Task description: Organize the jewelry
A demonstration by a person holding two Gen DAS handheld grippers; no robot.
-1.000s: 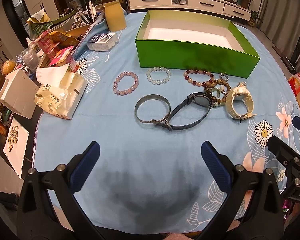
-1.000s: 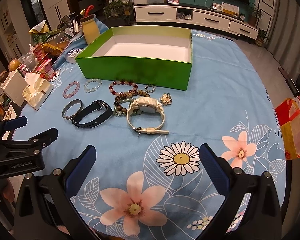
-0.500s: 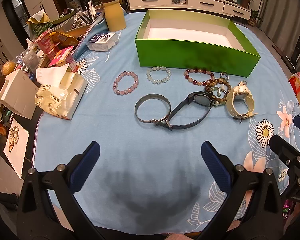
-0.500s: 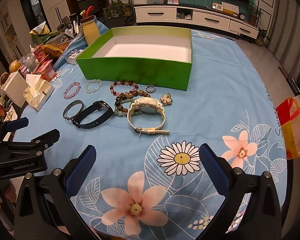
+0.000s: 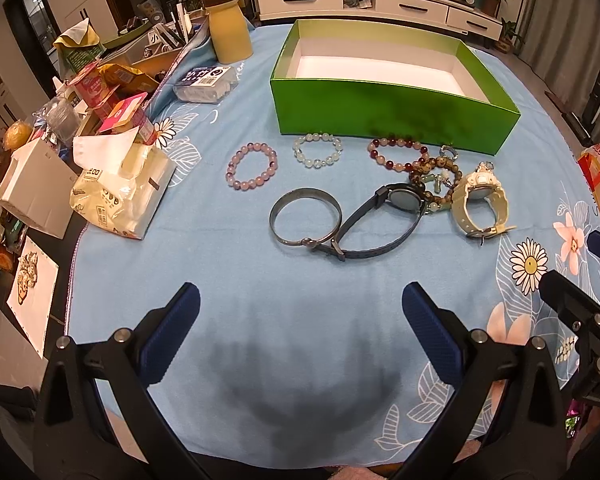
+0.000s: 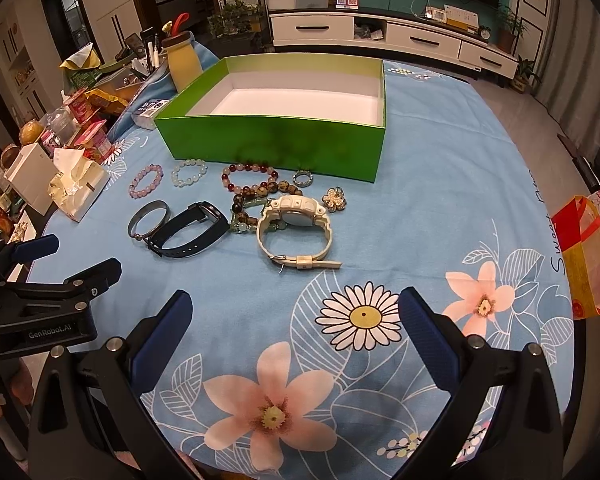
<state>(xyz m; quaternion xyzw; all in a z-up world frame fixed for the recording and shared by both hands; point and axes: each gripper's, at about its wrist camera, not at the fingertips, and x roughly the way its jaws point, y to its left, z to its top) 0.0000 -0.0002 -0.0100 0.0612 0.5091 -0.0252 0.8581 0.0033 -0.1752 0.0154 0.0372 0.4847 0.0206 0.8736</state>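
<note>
Both tools were idle at the near edge of the table. The left gripper (image 5: 300,320) stood with its jaws wide and nothing between them; the right gripper (image 6: 296,324) was likewise wide and empty, low over the flowered part of the cloth. No piece had yet been gathered: the green box (image 6: 268,140), open-topped and set toward the far edge, showed a bare white floor.

The jewelry lay in a loose group just in front of the box. Along its near wall were a pink bead bracelet (image 5: 252,166), a pale bead bracelet (image 5: 318,150), a red bead bracelet (image 5: 396,154) and a small ring (image 6: 302,178). Nearer lay a metal bangle (image 5: 305,222) touching a dark strap watch (image 5: 384,216), with a brown bead string (image 6: 260,196) tangled against a white watch (image 6: 296,226), and a flower brooch (image 6: 333,199) just beside it.

Judgement: the task stood at its start. The next move called for closing on a single clear piece, probably the white watch, without dragging the tangled beads.

The table carried a blue floral cloth (image 6: 460,200). Its left edge was crowded with a tissue pack (image 5: 120,196), snack packets and a yellow bottle (image 5: 228,36). Beyond stood a white cabinet (image 6: 380,36)
</note>
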